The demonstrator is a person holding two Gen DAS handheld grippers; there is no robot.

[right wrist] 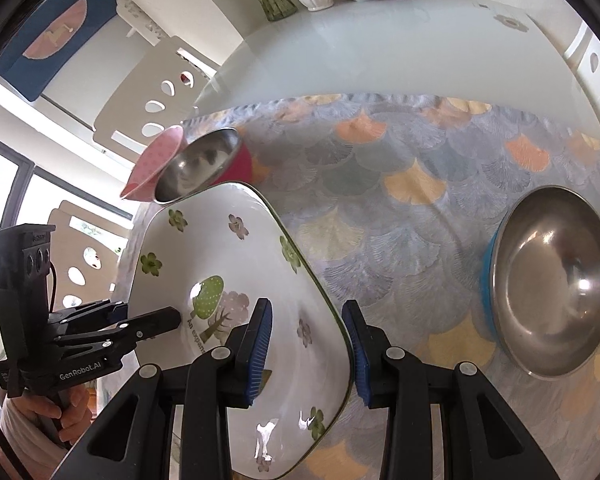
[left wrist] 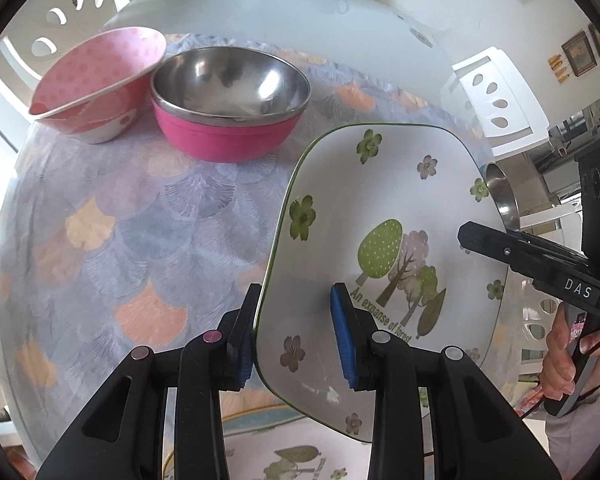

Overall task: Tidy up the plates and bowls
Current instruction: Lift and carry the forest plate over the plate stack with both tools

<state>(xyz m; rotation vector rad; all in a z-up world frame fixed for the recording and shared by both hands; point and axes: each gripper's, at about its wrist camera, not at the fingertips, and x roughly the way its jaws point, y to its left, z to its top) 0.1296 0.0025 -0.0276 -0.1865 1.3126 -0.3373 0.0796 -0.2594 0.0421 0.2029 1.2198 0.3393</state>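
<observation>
White chairs [left wrist: 496, 108] are ranged around the cloth-covered table [left wrist: 112, 216]. Opposite edges of the flowered plate [left wrist: 380, 208] are pinched by left tool [left wrist: 296, 336] and right tool [right wrist: 308, 348], tilted above open cloth.

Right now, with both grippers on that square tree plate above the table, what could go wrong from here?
1. Each gripper, left and right, pinches only a rim of the glossy tree plate; uneven motion could twist it loose.
2. A matching plate lies right underneath, so a slip could crack both.
3. The steel bowl with the blue outside sits close on the right and the pink bowls ahead; a swing could knock them.
</observation>
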